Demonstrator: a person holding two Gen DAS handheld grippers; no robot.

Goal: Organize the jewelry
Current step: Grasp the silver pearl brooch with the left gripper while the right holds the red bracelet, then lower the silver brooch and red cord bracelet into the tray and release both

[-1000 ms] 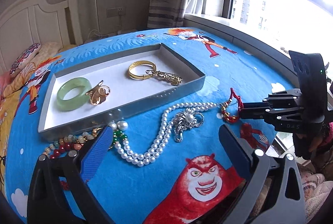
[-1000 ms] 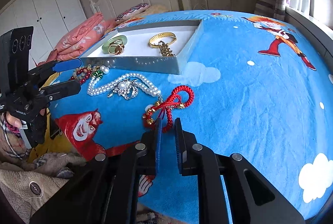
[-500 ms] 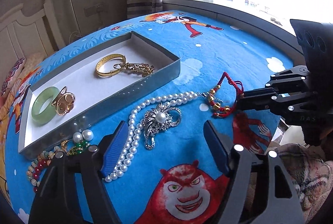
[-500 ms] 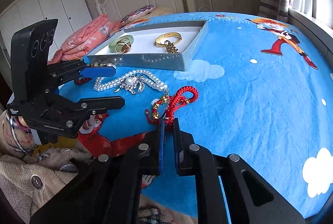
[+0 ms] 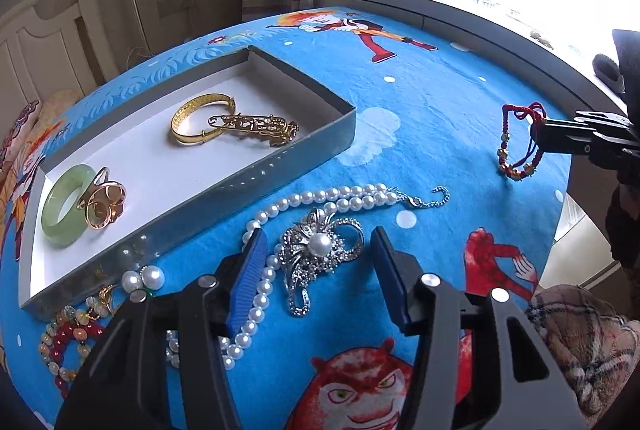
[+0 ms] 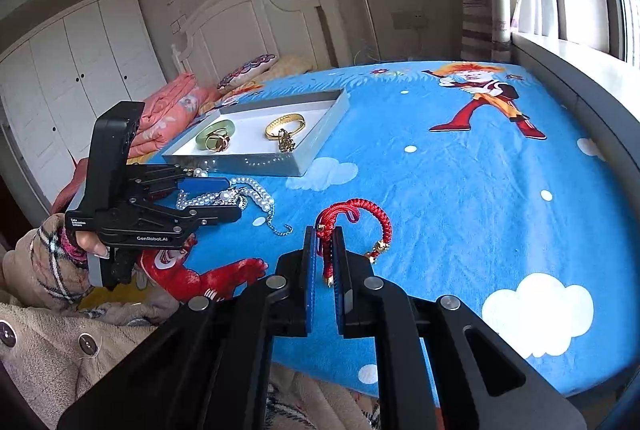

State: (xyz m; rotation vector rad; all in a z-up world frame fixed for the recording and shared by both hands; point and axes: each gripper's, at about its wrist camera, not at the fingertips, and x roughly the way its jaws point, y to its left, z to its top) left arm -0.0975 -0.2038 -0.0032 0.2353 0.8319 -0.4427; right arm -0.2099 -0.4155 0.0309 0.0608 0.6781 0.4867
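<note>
right gripper (image 6: pixel 324 262) is clamped on the red cord bracelet (image 6: pixel 352 220), held clear of the blue bedspread (image 6: pixel 460 198) near its front edge. left gripper (image 5: pixel 320 282) is spread wide around the pearl brooch (image 5: pixel 320 244), beside the grey tray (image 5: pixel 248 170).

Right claw (image 6: pixel 324 250) clamped on red cord bracelet (image 6: pixel 352 226), lifted above the bed (image 6: pixel 460 198). Left claw (image 6: pixel 224 200), jaws apart, straddles pearl necklace (image 6: pixel 256 192) just in front of grey tray (image 6: pixel 316 146).

Two brooches (image 5: pixel 320 254), two bangles (image 5: pixel 200 122), one tray (image 5: pixel 328 138).
</note>
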